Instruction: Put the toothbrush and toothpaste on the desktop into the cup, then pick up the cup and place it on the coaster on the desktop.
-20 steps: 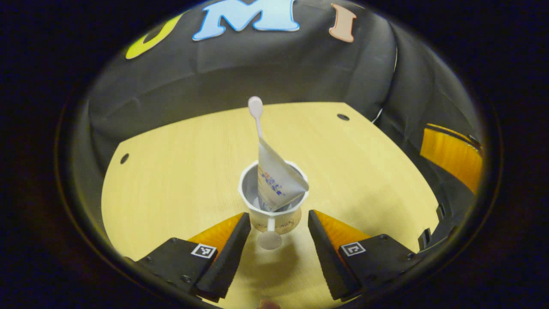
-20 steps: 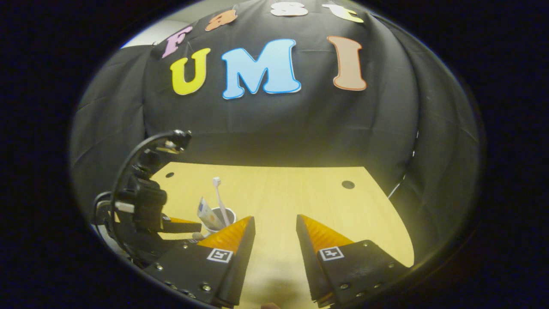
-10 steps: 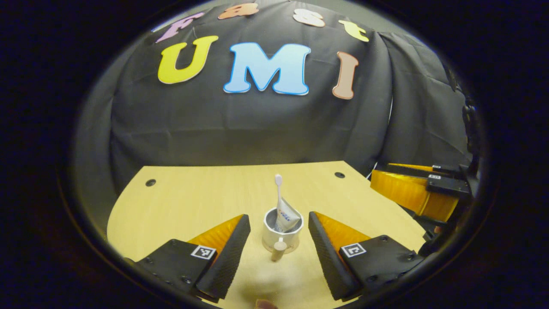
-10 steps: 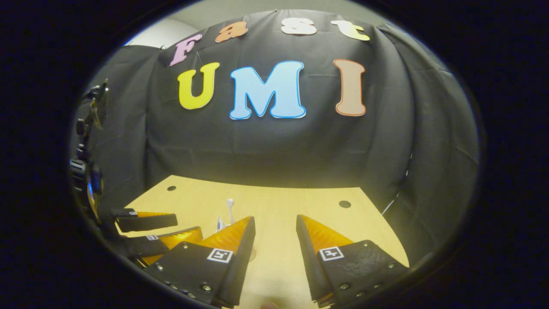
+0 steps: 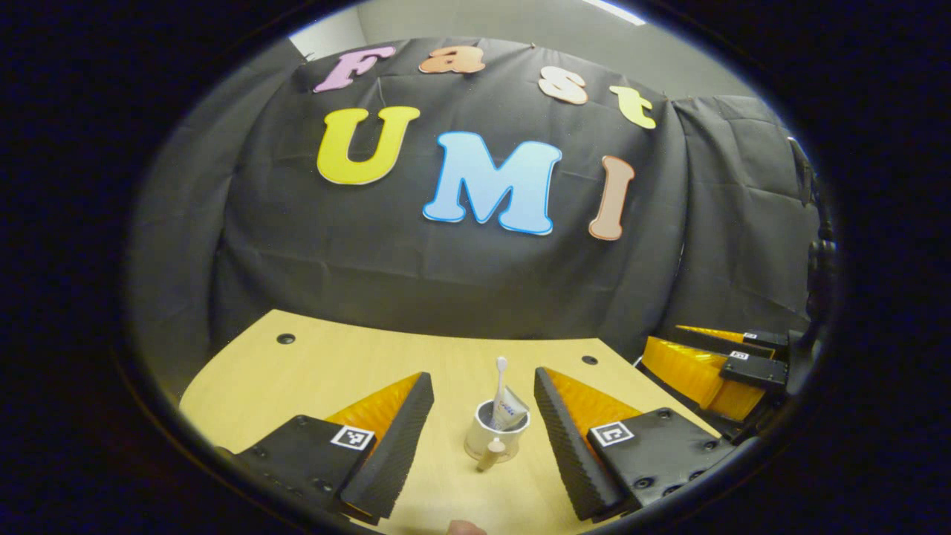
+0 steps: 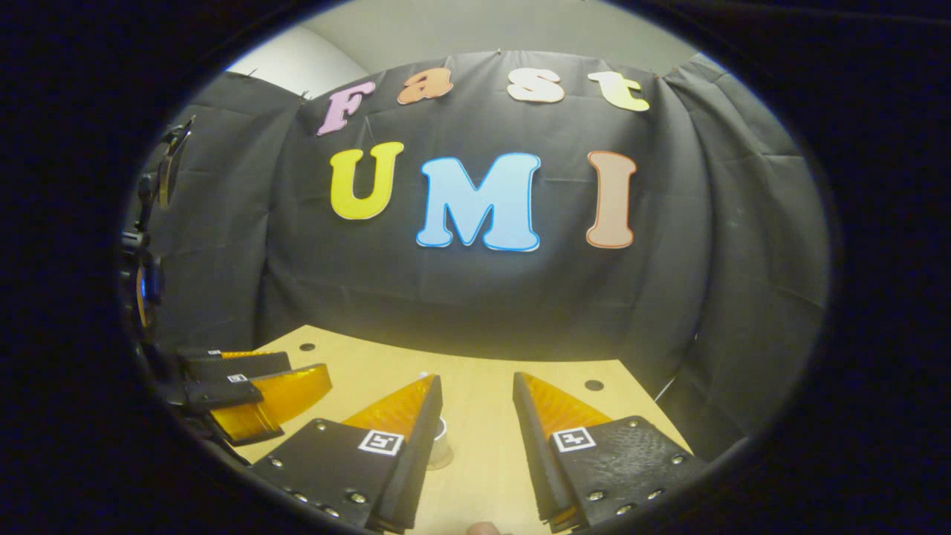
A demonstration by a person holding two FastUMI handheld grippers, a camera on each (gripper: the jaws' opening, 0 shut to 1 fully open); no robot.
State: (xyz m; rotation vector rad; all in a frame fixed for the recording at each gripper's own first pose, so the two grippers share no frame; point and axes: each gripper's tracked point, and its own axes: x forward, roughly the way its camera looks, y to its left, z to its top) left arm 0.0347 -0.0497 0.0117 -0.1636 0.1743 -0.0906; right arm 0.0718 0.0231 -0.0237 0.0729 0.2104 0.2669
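A white cup [image 5: 496,437] stands upright on the wooden desktop [image 5: 312,371], with a white toothbrush [image 5: 501,365] and a toothpaste tube [image 5: 511,413] upright inside it. A short peg-like handle [image 5: 490,455] sticks out of the cup towards me. My left gripper [image 5: 482,377] is open, and the cup stands ahead between its fingers, touching neither. My right gripper [image 6: 476,380] is open and holds nothing. In the right gripper view a sliver of the cup [image 6: 440,444] peeks out beside one finger. I cannot make out the coaster under the cup.
The right gripper [image 5: 717,364] hovers off the table's right edge in the left gripper view. In the right gripper view the left gripper [image 6: 249,386] sits low on the left. Two small holes [image 5: 285,339] [image 5: 589,360] mark the desktop's far corners. Black cloth walls the back.
Both grippers have drawn back from the cup and tilted upward, so the cup looks smaller and more wall shows. The cup, toothbrush and toothpaste have stayed put. Both grippers stayed open.
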